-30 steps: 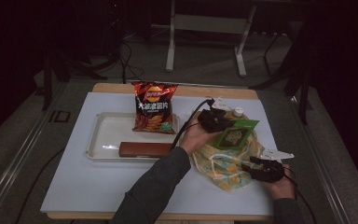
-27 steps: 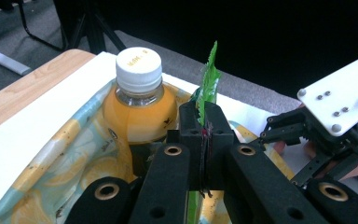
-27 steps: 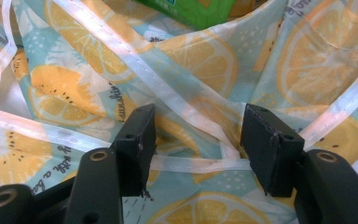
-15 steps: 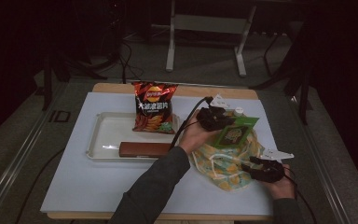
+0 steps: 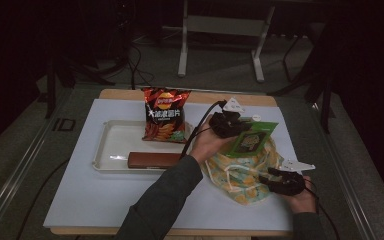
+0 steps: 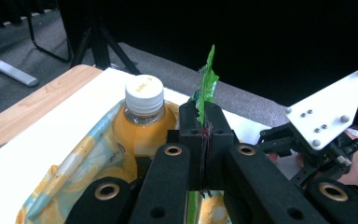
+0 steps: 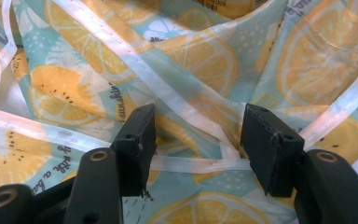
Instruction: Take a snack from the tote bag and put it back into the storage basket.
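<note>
Above the lemon-print bag (image 5: 240, 175), the left hand-held gripper (image 5: 240, 131) pinches a green packet (image 5: 252, 140), forearm outstretched.

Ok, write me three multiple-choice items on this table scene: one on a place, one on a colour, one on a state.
1. Where does the chip bag stand?
A. at the far edge of the white tray
B. inside the lemon-print bag
C. on the floor

2. What colour is the bottle's cap?
A. red
B. white
C. black

3. How does the left gripper stand?
A. wide open over the tray
B. shut on the green packet
C. shut on the bottle

Answers:
1 A, the high view shows it upright at the tray's far side.
2 B, the left gripper view shows a white cap above orange liquid.
3 B, its fingers meet with the packet's edge sticking up between them.
</note>
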The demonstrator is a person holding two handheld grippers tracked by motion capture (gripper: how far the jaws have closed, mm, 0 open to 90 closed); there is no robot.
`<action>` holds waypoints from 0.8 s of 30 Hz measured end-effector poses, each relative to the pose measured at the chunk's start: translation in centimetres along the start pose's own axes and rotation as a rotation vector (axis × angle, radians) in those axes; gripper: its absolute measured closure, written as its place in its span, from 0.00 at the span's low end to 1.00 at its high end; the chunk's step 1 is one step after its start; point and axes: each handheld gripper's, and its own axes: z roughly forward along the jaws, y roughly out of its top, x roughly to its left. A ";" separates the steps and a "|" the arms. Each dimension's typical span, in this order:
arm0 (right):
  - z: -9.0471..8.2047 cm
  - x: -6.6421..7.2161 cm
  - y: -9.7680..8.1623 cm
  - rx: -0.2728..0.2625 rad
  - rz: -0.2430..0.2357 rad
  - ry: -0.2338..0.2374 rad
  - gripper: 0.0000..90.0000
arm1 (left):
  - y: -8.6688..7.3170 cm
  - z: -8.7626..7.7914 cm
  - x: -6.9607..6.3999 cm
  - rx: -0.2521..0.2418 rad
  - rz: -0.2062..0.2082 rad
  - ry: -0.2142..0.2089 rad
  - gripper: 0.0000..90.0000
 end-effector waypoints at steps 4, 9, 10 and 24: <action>0.0 0.0 0.0 -0.001 0.000 0.000 0.50 | 0.2 -0.2 -0.1 -0.006 0.001 -0.003 0.98; 0.0 0.0 0.0 0.001 0.001 0.000 0.50 | 0.4 -0.6 -0.2 -0.009 0.002 -0.002 0.98; 0.0 0.0 0.0 0.001 0.000 0.000 0.50 | 0.4 -0.7 -0.2 -0.008 0.001 -0.002 0.98; 0.0 0.0 0.0 -0.001 0.001 -0.001 0.50 | 1.0 -2.2 -0.4 -0.025 0.009 -0.003 0.98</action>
